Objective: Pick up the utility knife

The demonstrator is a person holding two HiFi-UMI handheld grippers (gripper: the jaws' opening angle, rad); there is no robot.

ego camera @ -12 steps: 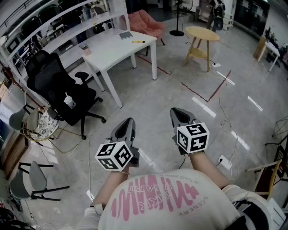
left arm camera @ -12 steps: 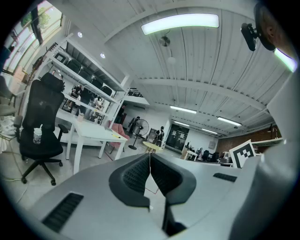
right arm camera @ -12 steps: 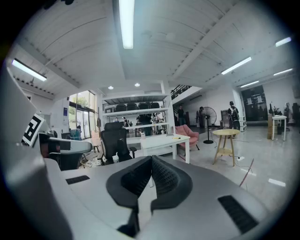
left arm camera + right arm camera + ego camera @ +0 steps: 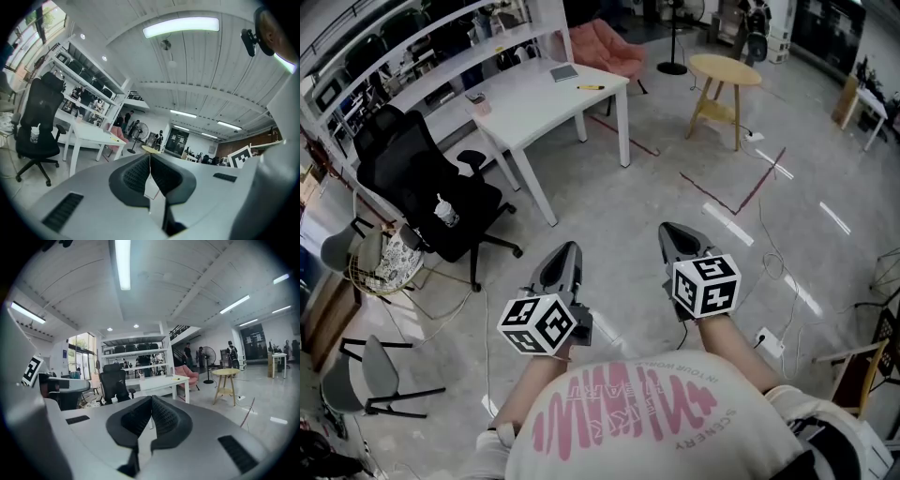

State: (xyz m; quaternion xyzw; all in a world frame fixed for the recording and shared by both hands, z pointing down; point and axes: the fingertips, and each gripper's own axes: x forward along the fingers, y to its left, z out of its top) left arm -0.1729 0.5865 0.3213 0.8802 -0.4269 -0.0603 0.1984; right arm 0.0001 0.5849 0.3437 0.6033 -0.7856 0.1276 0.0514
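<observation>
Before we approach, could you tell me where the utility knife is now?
In the head view the yellow utility knife lies on the white table, near its right-hand corner, beside a grey book.

The right gripper and the white table have slid slightly rightward.

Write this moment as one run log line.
left gripper: shut, empty | right gripper: shut, empty | utility knife: on white table, untouched

The small yellow item on the white rectangular table was too tiny for you to identify.
</observation>
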